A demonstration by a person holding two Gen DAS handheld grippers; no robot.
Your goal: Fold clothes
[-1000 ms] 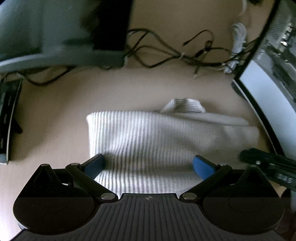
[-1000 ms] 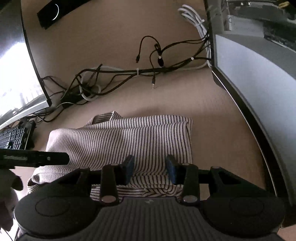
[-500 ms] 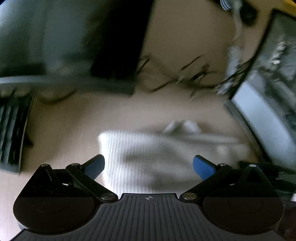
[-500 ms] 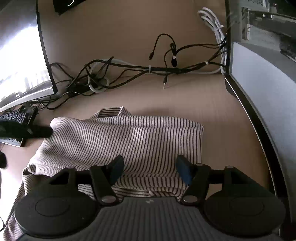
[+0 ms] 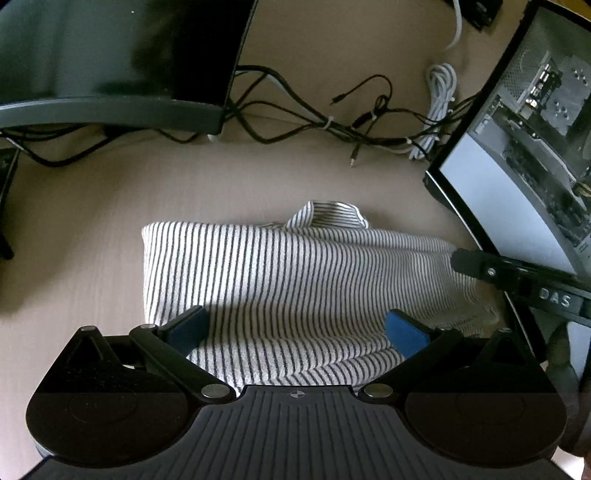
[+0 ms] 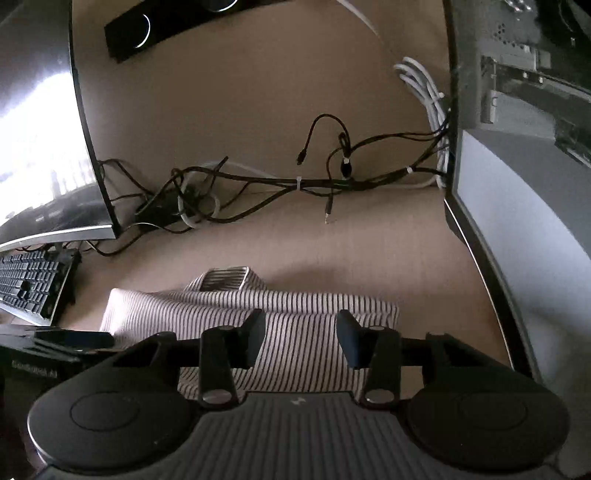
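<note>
The folded striped shirt [image 5: 295,280] lies flat in the middle of the tan desk [image 5: 85,229], its collar end poking out at the far edge.

Left wrist view: the left gripper [image 5: 297,328] hangs over the shirt's near edge with its blue fingers [image 5: 186,326] spread wide, released, no cloth pinched between them. This view alone shows the shirt's full width, from its squared left fold to the rumpled right end, where the dark tip of the right gripper [image 5: 517,277] reaches in from the right. A curved monitor [image 5: 110,74] stands far left, and a second monitor [image 5: 517,184] rises along the right.

Right wrist view: the right gripper [image 6: 301,339] sits over the shirt's [image 6: 295,332] right half, its dark fingers [image 6: 251,339] closing, with striped cloth seen between them but not pressed by either. Only here do a keyboard [image 6: 33,284] at the left and a black speaker bar [image 6: 166,29] on the far wall show. A tangle of black cables [image 6: 277,181] runs along the desk's far side, with bundled white cables [image 6: 424,92] to the right.
</note>
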